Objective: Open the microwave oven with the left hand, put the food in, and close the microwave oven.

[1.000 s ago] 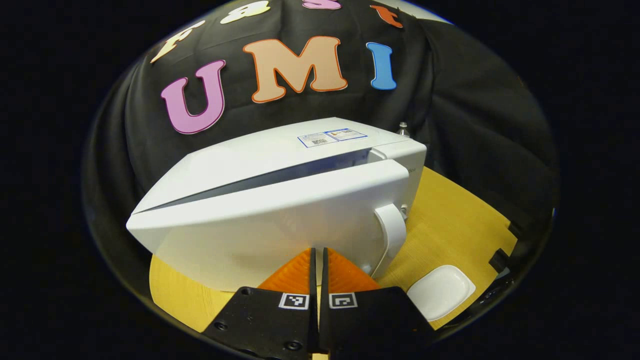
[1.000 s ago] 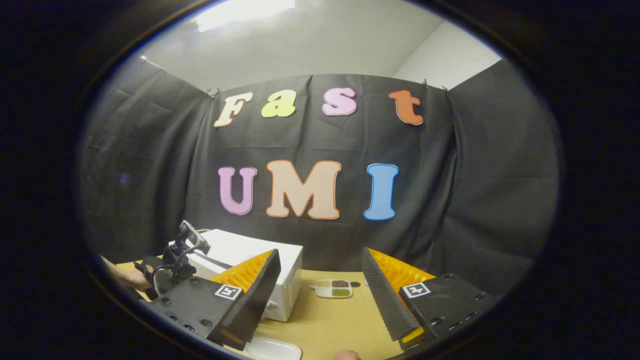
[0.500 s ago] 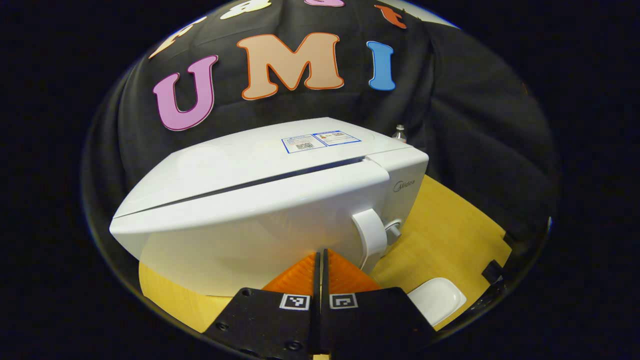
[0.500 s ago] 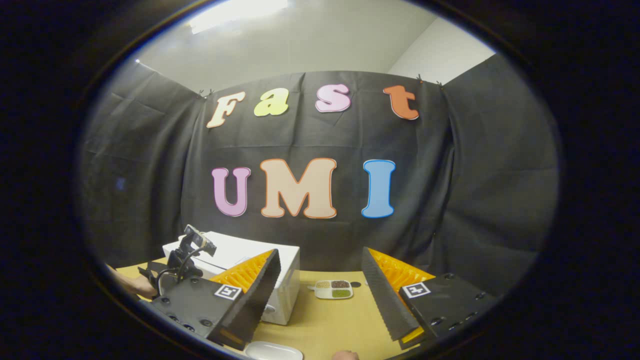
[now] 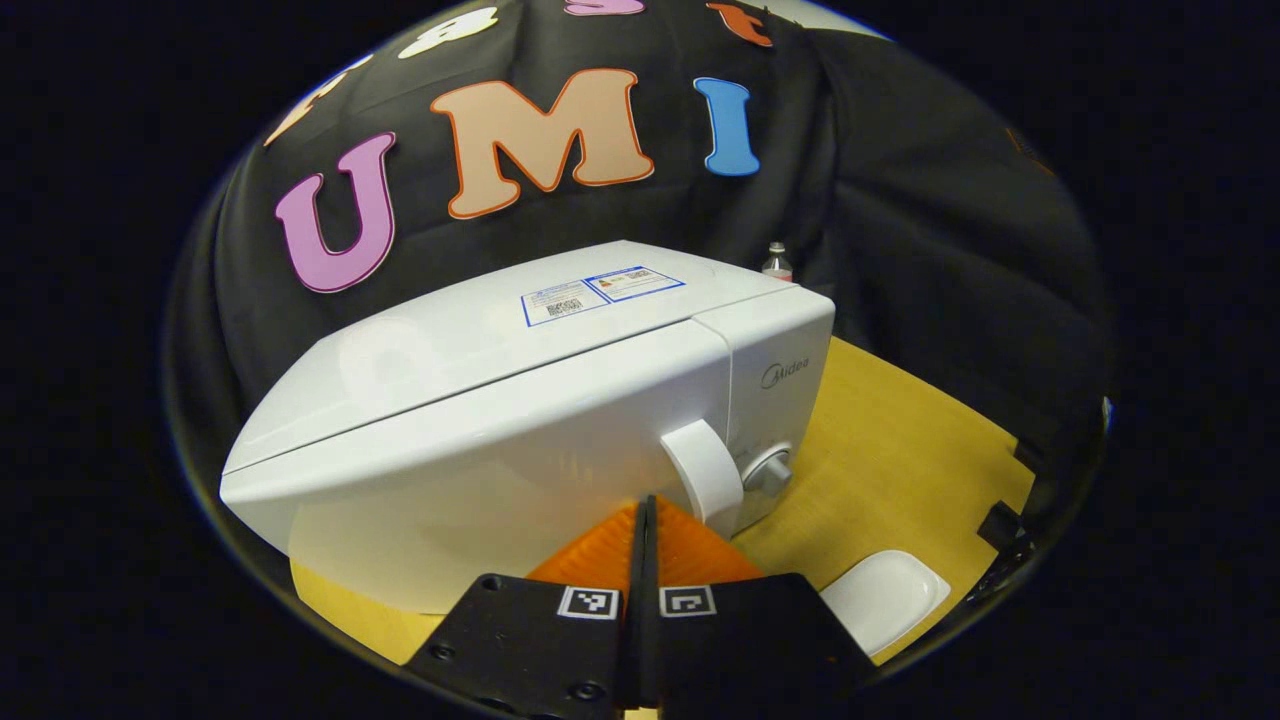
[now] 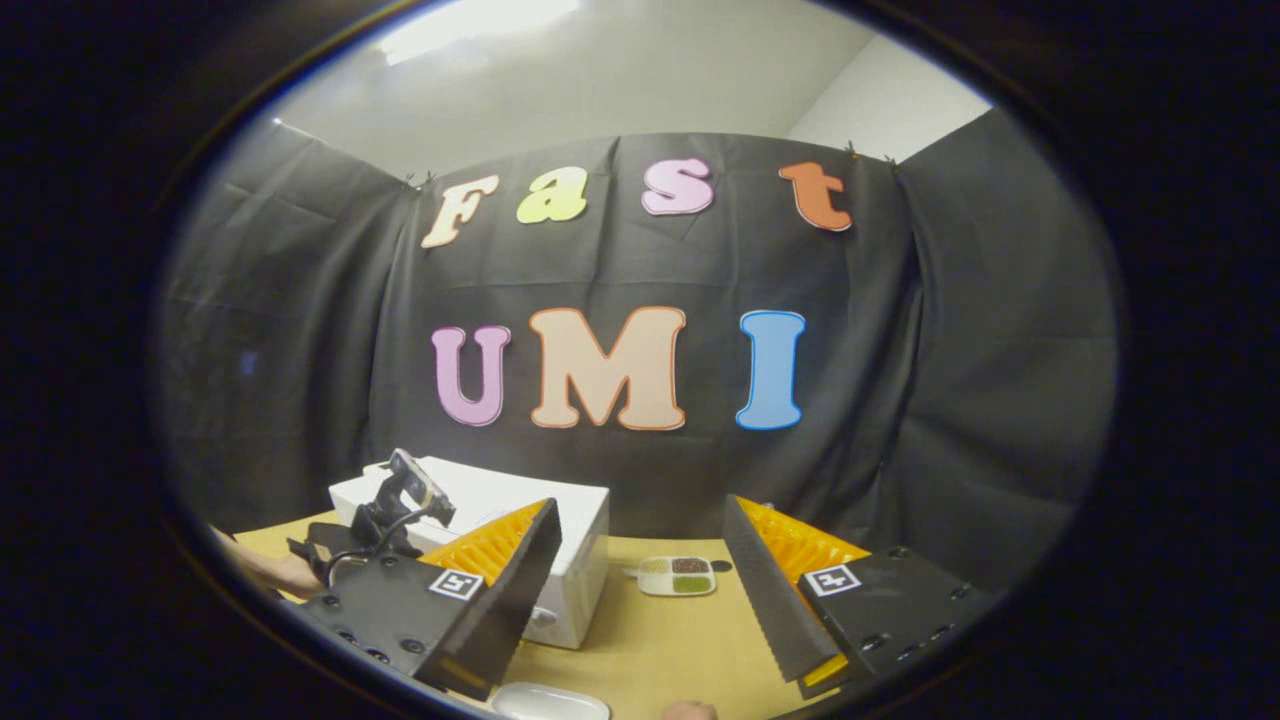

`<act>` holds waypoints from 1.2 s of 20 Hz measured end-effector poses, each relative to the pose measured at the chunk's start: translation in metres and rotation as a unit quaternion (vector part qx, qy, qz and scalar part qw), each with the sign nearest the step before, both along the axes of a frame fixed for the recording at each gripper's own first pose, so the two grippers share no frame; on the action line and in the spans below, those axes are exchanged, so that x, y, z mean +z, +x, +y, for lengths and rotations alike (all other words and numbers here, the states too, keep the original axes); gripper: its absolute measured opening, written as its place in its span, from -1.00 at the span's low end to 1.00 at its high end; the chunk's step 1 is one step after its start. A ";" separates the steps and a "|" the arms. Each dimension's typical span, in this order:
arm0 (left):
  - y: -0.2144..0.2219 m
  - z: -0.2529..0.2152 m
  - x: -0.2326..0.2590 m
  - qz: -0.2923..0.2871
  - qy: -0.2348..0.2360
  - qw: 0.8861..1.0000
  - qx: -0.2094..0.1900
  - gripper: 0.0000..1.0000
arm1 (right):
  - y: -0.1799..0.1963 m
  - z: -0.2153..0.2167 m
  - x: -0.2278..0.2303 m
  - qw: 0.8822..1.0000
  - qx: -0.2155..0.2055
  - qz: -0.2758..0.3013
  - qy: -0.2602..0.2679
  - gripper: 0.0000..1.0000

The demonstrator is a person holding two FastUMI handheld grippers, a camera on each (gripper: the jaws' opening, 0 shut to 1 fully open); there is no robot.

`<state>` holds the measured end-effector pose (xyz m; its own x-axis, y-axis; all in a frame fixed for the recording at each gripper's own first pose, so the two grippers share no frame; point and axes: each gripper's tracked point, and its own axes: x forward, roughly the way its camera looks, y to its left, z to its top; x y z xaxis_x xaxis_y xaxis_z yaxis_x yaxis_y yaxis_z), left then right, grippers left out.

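since a second ago the microwave door [image 5: 480, 440] has swung flush. left claw [image 5: 641, 520], fingers pressed together and empty, sits against it. right claw [image 6: 640, 580] gapes empty. food isn't visible, presumably inside; task looks nearly finished. microwave [image 6: 560, 530] stands at the worktop's [image 5: 900, 450] back-left.

The microwave [image 6: 560, 560] is partly hidden behind the right gripper's left finger [image 6: 500, 590]. Beyond the open jaws, the tray's [image 6: 678, 577] contents are too small to identify. The white dish [image 6: 550, 702] below the jaws is cut off by the edge.
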<state>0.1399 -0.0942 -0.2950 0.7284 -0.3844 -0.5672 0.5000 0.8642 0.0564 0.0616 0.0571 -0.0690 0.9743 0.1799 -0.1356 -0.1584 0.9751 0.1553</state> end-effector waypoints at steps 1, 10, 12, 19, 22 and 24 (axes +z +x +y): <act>0.000 0.002 0.005 -0.010 0.012 1.000 0.003 -0.98 | 0.000 0.001 -0.001 1.000 0.002 0.001 -0.001 0.93; 0.006 0.003 0.178 -0.164 -0.039 0.985 0.022 -0.98 | -0.006 0.006 -0.015 0.999 0.019 0.012 -0.024 0.93; -0.004 0.001 0.226 -0.186 -0.090 0.978 0.023 -0.97 | -0.006 0.008 -0.010 0.999 0.025 0.010 -0.021 0.93; -0.037 0.036 0.337 -0.284 -0.154 0.942 0.090 0.92 | 0.006 -0.010 0.003 1.000 0.015 0.018 -0.001 0.94; -0.046 0.042 0.329 -0.273 -0.137 0.945 0.113 0.93 | 0.008 -0.017 0.014 1.000 0.015 0.011 0.012 0.99; -0.055 0.043 0.322 -0.252 -0.145 0.949 0.124 0.94 | 0.006 -0.024 0.022 1.000 0.017 0.003 -0.006 0.93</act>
<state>0.0845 -0.0515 0.0267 0.9676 -0.2518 -0.0197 0.2513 0.9676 -0.0235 0.0680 0.0330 -0.0471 0.9671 0.2105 -0.1429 -0.1900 0.9711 0.1447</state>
